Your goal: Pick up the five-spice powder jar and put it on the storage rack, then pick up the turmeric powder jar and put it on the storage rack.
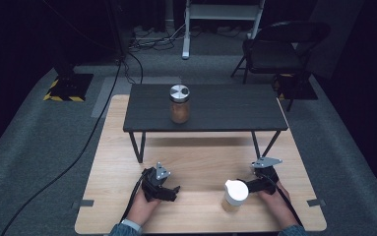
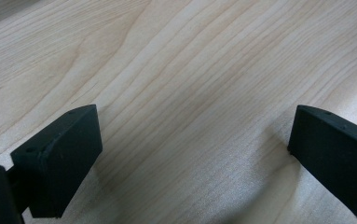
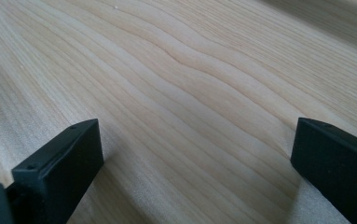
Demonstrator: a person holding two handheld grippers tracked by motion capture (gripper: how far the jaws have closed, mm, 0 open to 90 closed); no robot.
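A glass jar with a silver lid, filled with something brown, stands upright on a low dark shelf at the back of the wooden table. A second jar with a white lid stands near the table's front edge. Just to its right a hand holds my right gripper. In the right gripper view the right gripper is open, with bare wood between its fingers. My left gripper rests at the front left, open over bare wood.
The dark shelf stands on thin black legs, with a gap beneath it. Beyond the table lie grey carpet, a folding chair at the back right and cables on the floor at the left.
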